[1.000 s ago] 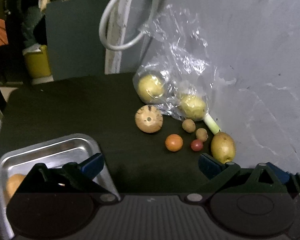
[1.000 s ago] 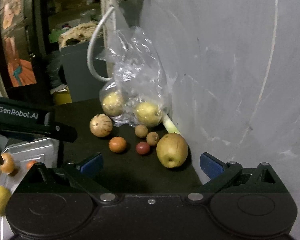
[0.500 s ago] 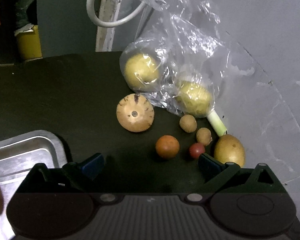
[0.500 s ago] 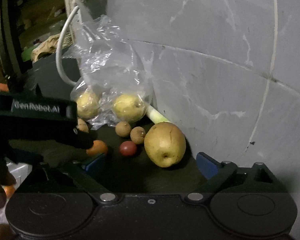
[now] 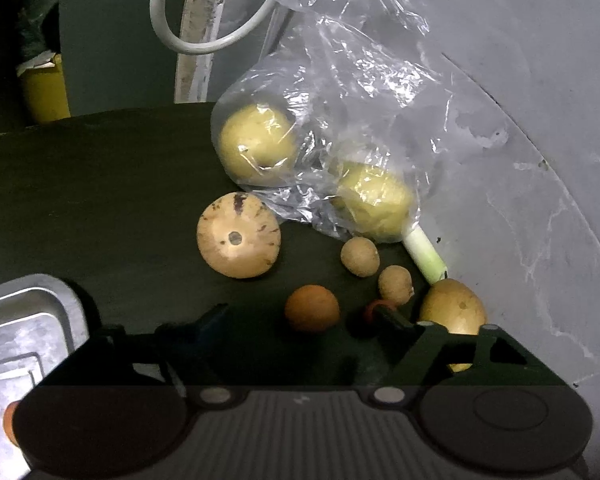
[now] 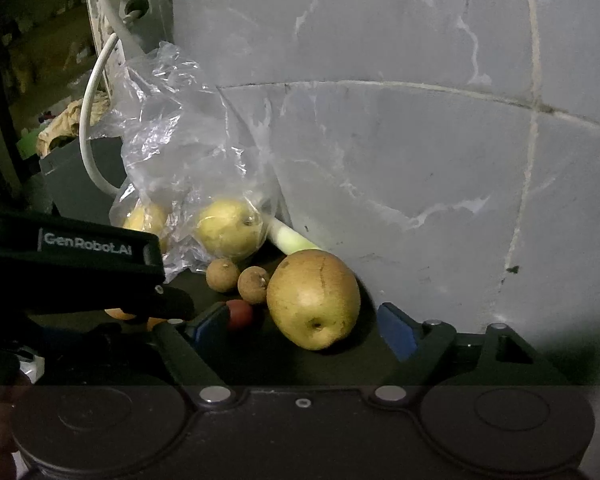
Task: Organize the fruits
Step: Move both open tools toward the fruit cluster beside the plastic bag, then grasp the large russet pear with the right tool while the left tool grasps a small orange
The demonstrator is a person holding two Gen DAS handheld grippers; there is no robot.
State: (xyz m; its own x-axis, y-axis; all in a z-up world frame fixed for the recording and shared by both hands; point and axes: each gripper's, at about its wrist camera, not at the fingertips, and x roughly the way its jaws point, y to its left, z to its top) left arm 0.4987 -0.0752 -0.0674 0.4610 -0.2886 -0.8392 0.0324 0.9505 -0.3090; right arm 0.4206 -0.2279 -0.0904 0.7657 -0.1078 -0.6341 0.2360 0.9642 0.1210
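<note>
Now both grippers have pushed in close on the loose fruit at the wall-side edge of the dark worktop [image 5: 92, 184]. A second ago the metal tray [image 5: 24, 320] filled the left view's lower corner; it has slid almost out of frame. The left gripper [image 5: 300, 322] stands released, its jaws spread to either side of the small round orange fruit [image 5: 311, 308], not yet touching it. The right gripper [image 6: 302, 322] is likewise unclenched, and the large brown-yellow pear [image 6: 313, 298] now sits between its blue pads [image 6: 396, 330]. The small red fruit [image 6: 240, 314] lies just beside its left finger. I judge two pickups are about to begin. The clear plastic bag [image 5: 340, 120] with two yellow fruits remains untouched.
</note>
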